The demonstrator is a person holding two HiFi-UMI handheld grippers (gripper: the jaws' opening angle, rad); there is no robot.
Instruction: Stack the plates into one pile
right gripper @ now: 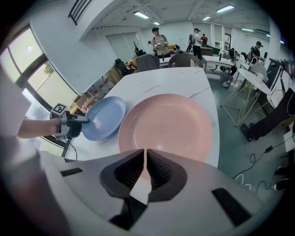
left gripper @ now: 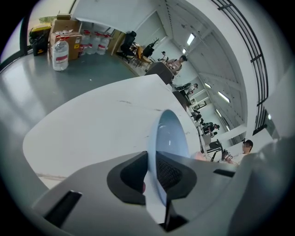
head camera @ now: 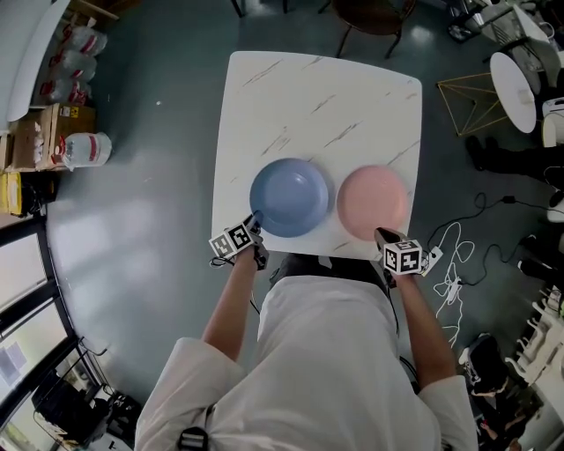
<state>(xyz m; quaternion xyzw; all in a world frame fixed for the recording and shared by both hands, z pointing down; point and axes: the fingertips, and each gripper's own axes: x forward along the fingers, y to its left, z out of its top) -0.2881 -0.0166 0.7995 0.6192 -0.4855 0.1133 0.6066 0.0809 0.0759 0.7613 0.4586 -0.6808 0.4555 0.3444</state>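
On the white marble table (head camera: 300, 97) a blue plate (head camera: 289, 196) and a pink plate (head camera: 373, 201) sit side by side near the front edge. My left gripper (head camera: 256, 222) is shut on the blue plate's near-left rim. In the left gripper view the blue plate (left gripper: 171, 133) runs edge-on between the pads of that gripper (left gripper: 152, 156). Its gripped side looks slightly raised. My right gripper (head camera: 382, 234) hangs at the pink plate's near rim. In the right gripper view its jaws (right gripper: 144, 154) are shut with nothing between them, over the pink plate (right gripper: 170, 126), which lies flat beside the blue plate (right gripper: 103, 117).
Water bottles and cartons (head camera: 75, 145) stand on the floor at the left. At the right are a gold wire stand (head camera: 471, 101), a round white table (head camera: 520, 84) and loose cables (head camera: 454, 264). A chair (head camera: 370, 18) stands behind the table. People sit at desks farther off.
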